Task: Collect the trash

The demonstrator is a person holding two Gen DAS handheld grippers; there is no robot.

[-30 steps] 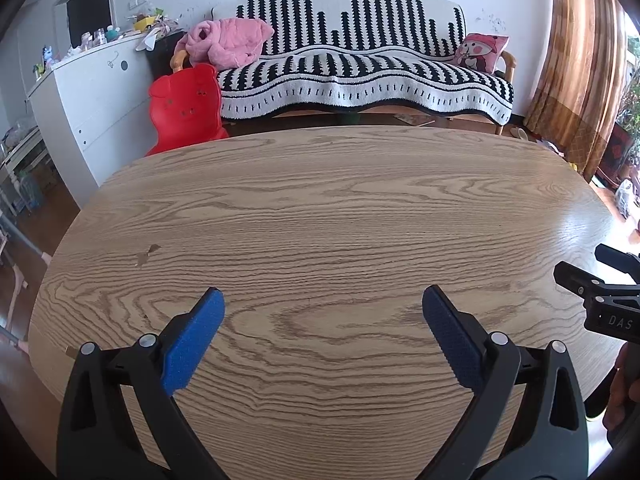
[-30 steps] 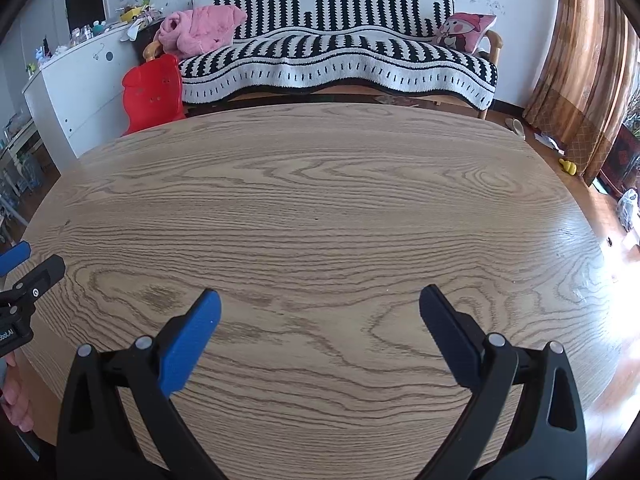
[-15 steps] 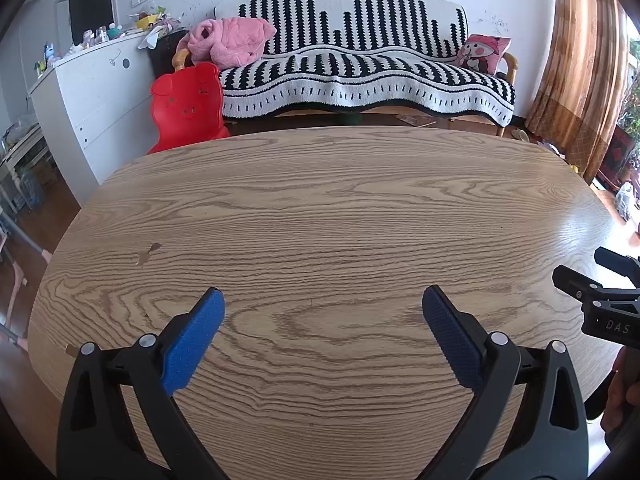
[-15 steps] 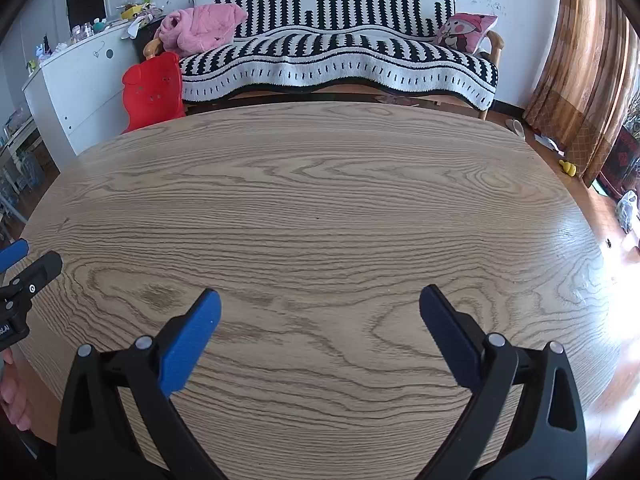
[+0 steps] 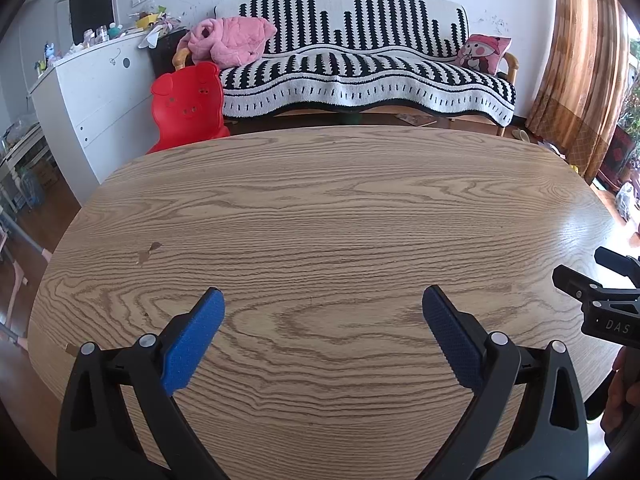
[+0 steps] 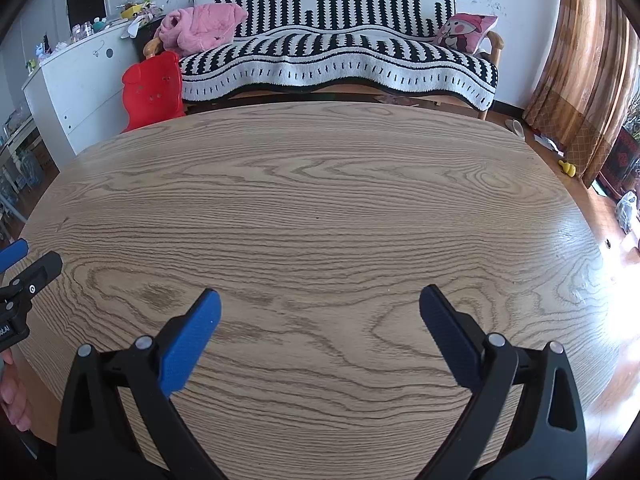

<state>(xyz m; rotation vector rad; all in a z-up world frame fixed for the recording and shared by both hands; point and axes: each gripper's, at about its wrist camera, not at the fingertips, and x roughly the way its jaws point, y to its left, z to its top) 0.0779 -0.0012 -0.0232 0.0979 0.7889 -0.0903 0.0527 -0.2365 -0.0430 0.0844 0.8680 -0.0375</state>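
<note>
We hold the left gripper (image 5: pixel 323 300) spread wide above the wooden table (image 5: pixel 320 216). Our right gripper (image 6: pixel 320 300) gapes wide too, holding nothing.

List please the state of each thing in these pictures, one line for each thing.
left hand-held gripper: open, holds nothing, over the table
right hand-held gripper: open, holds nothing, over the table
wooden table: no trash visible on it
red chair: upright, beside the sofa
pink garment: crumpled on the sofa
cushion: propped on the sofa
</note>
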